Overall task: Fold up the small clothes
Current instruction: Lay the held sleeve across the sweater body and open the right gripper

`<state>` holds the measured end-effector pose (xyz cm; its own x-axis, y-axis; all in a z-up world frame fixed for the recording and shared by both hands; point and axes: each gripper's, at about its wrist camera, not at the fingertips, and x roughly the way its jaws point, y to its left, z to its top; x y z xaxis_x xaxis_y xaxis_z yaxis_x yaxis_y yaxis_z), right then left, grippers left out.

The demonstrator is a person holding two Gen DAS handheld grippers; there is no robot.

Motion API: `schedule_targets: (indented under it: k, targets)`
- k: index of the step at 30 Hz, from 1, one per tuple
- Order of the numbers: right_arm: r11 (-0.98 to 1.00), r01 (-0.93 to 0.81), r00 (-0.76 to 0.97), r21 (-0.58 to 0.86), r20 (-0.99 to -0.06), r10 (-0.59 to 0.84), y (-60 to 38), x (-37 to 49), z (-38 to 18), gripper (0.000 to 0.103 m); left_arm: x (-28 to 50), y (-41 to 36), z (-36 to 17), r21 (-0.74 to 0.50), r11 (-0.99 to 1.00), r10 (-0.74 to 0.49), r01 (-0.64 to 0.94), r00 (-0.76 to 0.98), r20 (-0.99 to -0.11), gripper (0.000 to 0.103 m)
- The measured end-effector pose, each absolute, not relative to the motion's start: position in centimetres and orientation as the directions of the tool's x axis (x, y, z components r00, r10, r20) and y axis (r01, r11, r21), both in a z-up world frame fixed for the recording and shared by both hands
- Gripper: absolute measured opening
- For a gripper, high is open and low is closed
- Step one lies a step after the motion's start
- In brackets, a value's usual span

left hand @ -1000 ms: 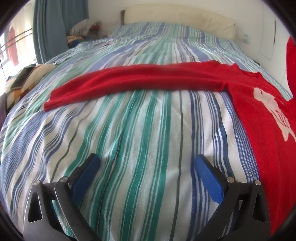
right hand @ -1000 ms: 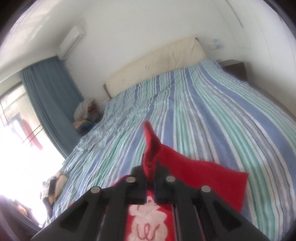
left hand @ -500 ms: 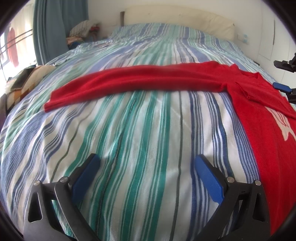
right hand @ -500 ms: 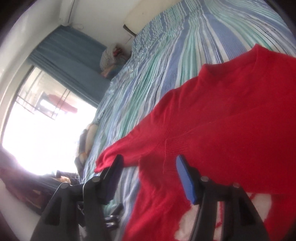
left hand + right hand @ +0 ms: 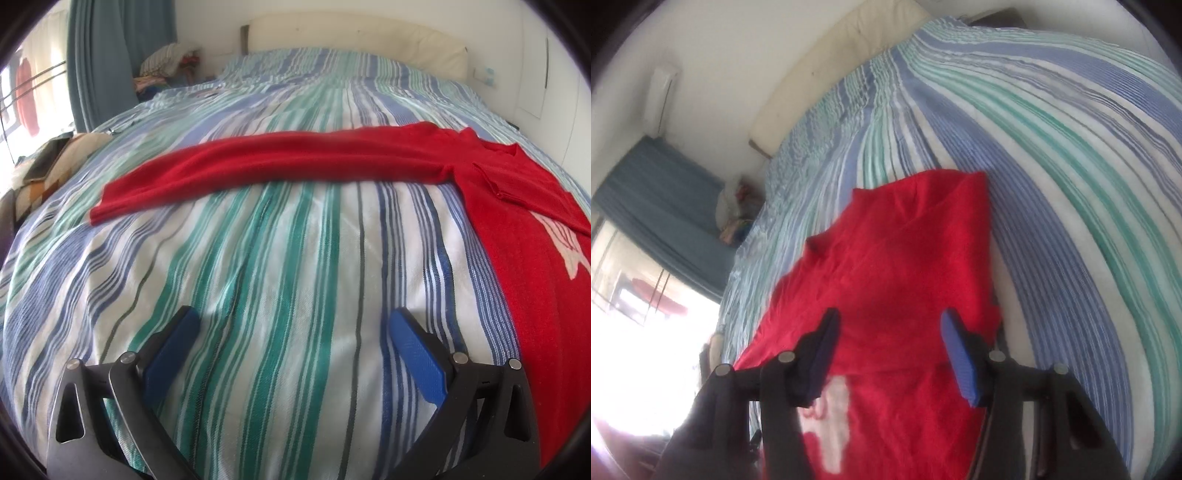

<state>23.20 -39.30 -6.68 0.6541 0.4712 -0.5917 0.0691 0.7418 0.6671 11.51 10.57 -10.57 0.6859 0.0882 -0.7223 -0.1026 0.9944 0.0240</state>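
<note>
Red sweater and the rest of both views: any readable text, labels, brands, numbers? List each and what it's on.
None readable.
Red sweater: only a white graphic on the front, cut off in the left wrist view and blurred in the right wrist view; no letters can be made out.
Striped bedspread: no text.

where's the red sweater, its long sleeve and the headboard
red sweater (image 5: 897, 280), right wrist view, on the body of it
long sleeve (image 5: 266, 162), left wrist view, middle of the sleeve
headboard (image 5: 354, 40), left wrist view, on its cream front
</note>
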Motion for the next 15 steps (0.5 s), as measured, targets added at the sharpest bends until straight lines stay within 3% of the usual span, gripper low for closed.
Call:
schedule_targets:
  k: [3, 5, 6, 8, 11, 13, 15]
  targets:
    - [0.744, -0.013, 0.573, 0.668, -0.605, 0.553, -36.6, 21.1, -7.7, 0.058, 11.5, 10.6, -10.5, 0.025, 0.994, 0.090, -0.104, 0.687, -0.722, 0.102]
    - [0.795, 0.034, 0.546, 0.606, -0.677, 0.493, -36.5, 19.9, -9.8, 0.058, 11.5, 10.5, -10.5, 0.025, 0.994, 0.090, -0.104, 0.687, -0.721, 0.102]
    - [0.820, 0.068, 0.554, 0.568, -0.705, 0.443, -36.8, 19.3, -11.1, 0.054, 11.5, 10.5, -10.5, 0.024, 0.994, 0.089, -0.103, 0.688, -0.720, 0.102]
    - [0.821, 0.107, 0.598, 0.561, -0.696, 0.397, -38.7, 17.9, -11.7, 0.034, 11.5, 10.6, -10.5, 0.022, 0.995, 0.086, -0.102, 0.691, -0.718, 0.102]
    - [0.845, 0.123, 0.653, 0.521, -0.683, 0.326, -39.0, 15.8, -9.3, 0.046, 11.4, 10.6, -10.5, 0.021, 0.995, 0.087, -0.102, 0.692, -0.716, 0.102]
    - [0.839, 0.034, 0.650, 0.544, -0.650, 0.395, -37.7, 14.3, -7.7, 0.048, 11.4, 10.6, -10.5, 0.024, 0.994, 0.089, -0.103, 0.692, -0.716, 0.102]
    - [0.874, -0.006, 0.628, 0.486, -0.679, 0.381, -36.2, 13.1, -6.6, 0.049, 11.5, 10.6, -10.5, 0.027, 0.994, 0.092, -0.104, 0.691, -0.717, 0.102]
